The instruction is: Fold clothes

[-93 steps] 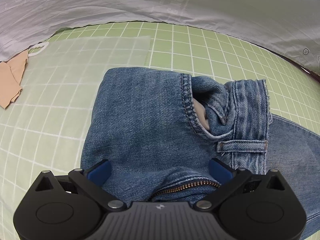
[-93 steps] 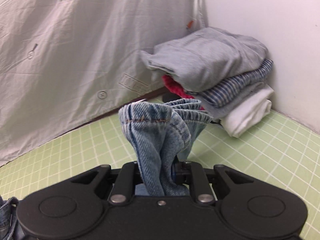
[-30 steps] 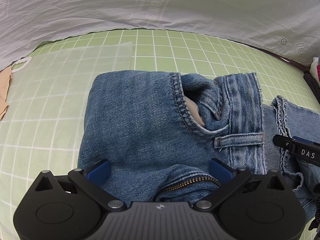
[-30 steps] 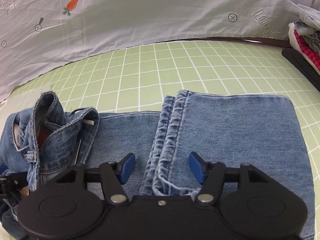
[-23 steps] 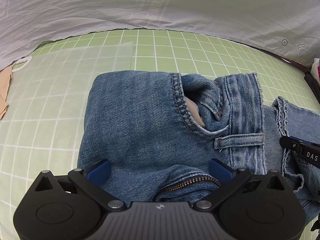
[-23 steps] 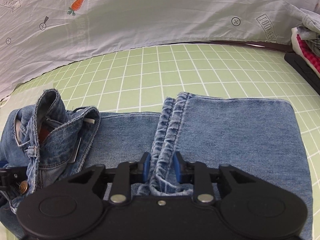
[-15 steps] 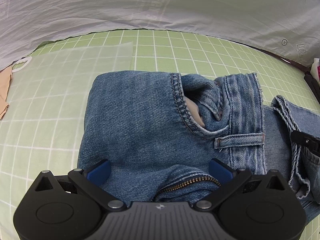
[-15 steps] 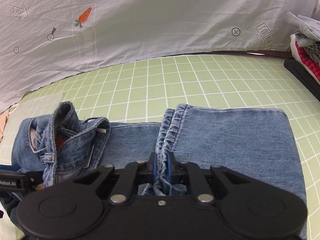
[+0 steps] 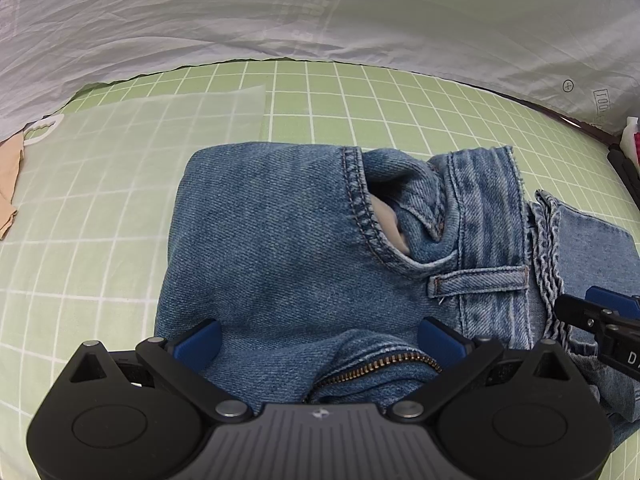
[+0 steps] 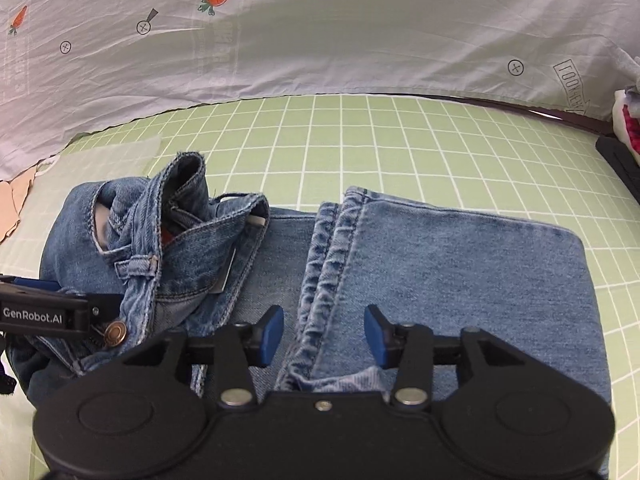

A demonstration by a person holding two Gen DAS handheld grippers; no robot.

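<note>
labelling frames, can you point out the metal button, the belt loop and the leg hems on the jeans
metal button (image 10: 113, 333), right wrist view, its round face.
belt loop (image 9: 478, 281), left wrist view, middle of the strap.
leg hems (image 10: 326, 264), right wrist view, stitched edge.

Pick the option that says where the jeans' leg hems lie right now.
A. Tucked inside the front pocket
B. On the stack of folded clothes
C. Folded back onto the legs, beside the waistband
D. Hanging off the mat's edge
C: the hems lie on the jeans' own legs, next to the waistband, between the right gripper's open pads.

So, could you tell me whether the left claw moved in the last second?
No: the left claw keeps its place; the jeans pocket and mat gridlines sit unchanged in its view.
</note>
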